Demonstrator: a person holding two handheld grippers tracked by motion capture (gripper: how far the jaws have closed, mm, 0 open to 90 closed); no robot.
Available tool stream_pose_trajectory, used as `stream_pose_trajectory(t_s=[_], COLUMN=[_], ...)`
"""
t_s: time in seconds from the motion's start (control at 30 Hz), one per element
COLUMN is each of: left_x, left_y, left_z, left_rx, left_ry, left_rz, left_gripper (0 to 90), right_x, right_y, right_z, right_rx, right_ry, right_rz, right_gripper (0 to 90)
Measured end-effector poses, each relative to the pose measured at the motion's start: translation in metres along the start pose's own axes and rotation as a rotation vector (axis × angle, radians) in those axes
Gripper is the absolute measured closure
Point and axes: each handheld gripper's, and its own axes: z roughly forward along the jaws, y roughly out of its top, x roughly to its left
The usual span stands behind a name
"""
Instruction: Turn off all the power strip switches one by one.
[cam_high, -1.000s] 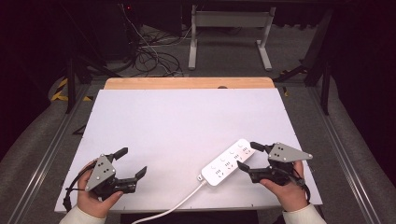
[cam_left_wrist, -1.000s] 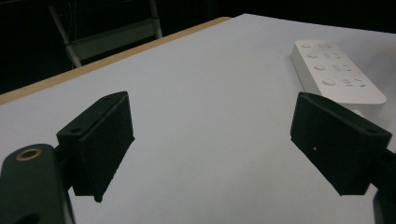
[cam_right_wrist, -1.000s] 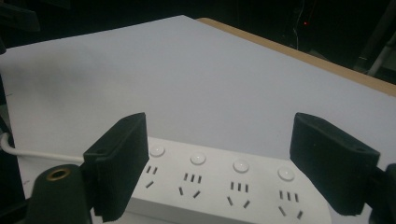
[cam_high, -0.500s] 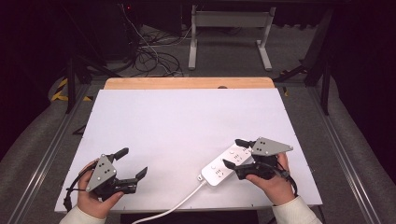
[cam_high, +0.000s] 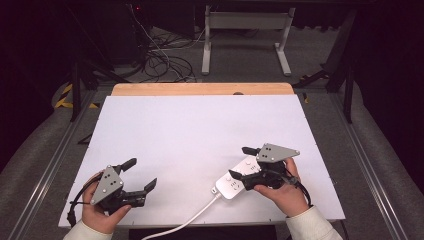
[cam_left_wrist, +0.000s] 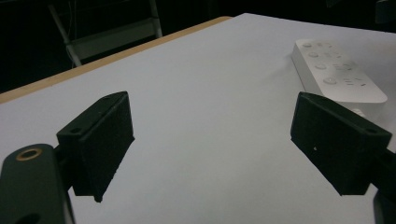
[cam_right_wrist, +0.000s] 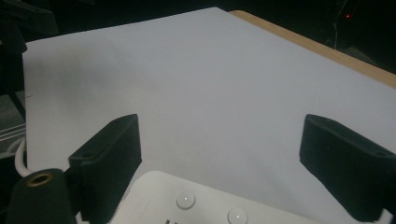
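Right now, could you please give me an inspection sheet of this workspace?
Surface: white table top with a wooden far edge, bare apart from the strip.
Job's things: white power strip lying flat near the front right.
Clutter: nothing seen.
Grippers: right gripper straddles the strip, jaws open and just been closing, pads not pressing; left gripper open, nothing between its jaws.
Cables: strip's white cord runs off the front edge.
Surroundings: dark floor, cable tangle, white frame legs behind.

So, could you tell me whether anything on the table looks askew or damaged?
Nothing looks damaged. The white power strip lies at a slant to the table edge, its cord trailing off the near side.
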Motion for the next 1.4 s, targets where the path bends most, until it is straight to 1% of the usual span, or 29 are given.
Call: stream_pose_trajectory(t_s=[0.03, 0.07, 0.1, 0.13, 0.2, 0.23, 0.27, 0.33, 0.37, 0.4, 0.43, 0.47, 0.53, 0.67, 0.73, 0.77, 0.83, 0.9, 1.23, 1.3, 1.4], left_x=[0.0, 0.0, 0.0, 0.0, 0.0, 0.0, 0.0, 0.0, 0.0, 0.0, 0.0, 0.0, 0.0, 0.0, 0.001, 0.0, 0.0, 0.0, 0.0, 0.0, 0.0], left_y=[0.0, 0.0, 0.0, 0.0, 0.0, 0.0, 0.0, 0.0, 0.0, 0.0, 0.0, 0.0, 0.0, 0.0, 0.0, 0.0, 0.0, 0.0, 0.0, 0.0, 0.0], left_z=[0.0, 0.0, 0.0, 0.0, 0.0, 0.0, 0.0, 0.0, -0.001, 0.0, 0.0, -0.001, -0.001, -0.001, -0.001, -0.001, -0.001, -0.001, -0.001, -0.001, -0.001], left_rx=[-0.001, -0.001, -0.001, -0.001, -0.003, -0.004, -0.004, -0.006, -0.006, -0.006, -0.006, -0.007, -0.007, -0.007, -0.009, -0.01, -0.01, -0.009, -0.009, -0.008, -0.006], left_ry=[0.0, 0.0, 0.001, 0.002, 0.003, 0.002, 0.003, 0.003, 0.004, 0.004, 0.004, 0.004, 0.005, 0.005, 0.008, 0.007, 0.007, 0.007, 0.008, 0.008, 0.008], left_rz=[0.0, -0.001, -0.001, -0.001, 0.006, -0.003, -0.002, 0.001, 0.001, -0.002, -0.003, -0.003, 0.002, 0.003, 0.005, -0.002, -0.002, -0.002, -0.002, 0.005, 0.003], left_gripper=[13.7, 13.7, 13.7, 13.7, 13.7, 13.7, 13.7, 13.7, 13.7, 13.7, 13.7, 13.7, 13.7, 13.7, 13.7, 13.7, 13.7, 13.7, 13.7, 13.7, 13.7], right_x=[0.0, 0.0, 0.001, 0.001, 0.002, 0.003, 0.003, 0.004, 0.004, 0.003, 0.003, 0.003, 0.002, 0.004, 0.004, 0.004, 0.004, 0.004, 0.004, 0.005, 0.006], right_y=[0.001, 0.001, 0.001, 0.002, 0.003, 0.003, 0.003, 0.003, 0.003, 0.003, 0.003, 0.003, 0.002, -0.001, -0.004, -0.005, -0.006, -0.01, -0.017, -0.017, -0.018], right_z=[-0.001, -0.001, -0.001, -0.002, -0.002, -0.002, -0.001, 0.0, 0.0, 0.001, 0.003, 0.003, 0.007, 0.017, 0.022, 0.024, 0.026, 0.03, 0.037, 0.038, 0.039], right_rx=[0.007, 0.007, 0.015, 0.041, 0.062, 0.073, 0.082, 0.095, 0.095, 0.135, 0.153, 0.153, 0.198, 0.236, 0.248, 0.254, 0.259, 0.276, 0.291, 0.294, 0.297], right_ry=[0.009, 0.009, 0.013, 0.024, 0.04, 0.049, 0.045, 0.038, 0.038, 0.064, 0.07, 0.07, 0.051, 0.049, 0.057, 0.058, 0.06, 0.065, 0.075, 0.077, 0.08], right_rz=[-0.003, -0.003, -0.003, -0.002, 0.006, 0.004, -0.005, -0.022, -0.022, 0.018, 0.024, 0.024, 0.015, -0.001, 0.0, 0.0, 0.002, 0.005, 0.013, 0.012, 0.005], right_gripper=[31.9, 31.9, 37.6, 50.9, 62.1, 66.7, 71.0, 74.3, 74.3, 80.9, 83.2, 83.2, 90.0, 90.0, 90.0, 90.0, 90.0, 90.0, 90.0, 90.0, 90.0])
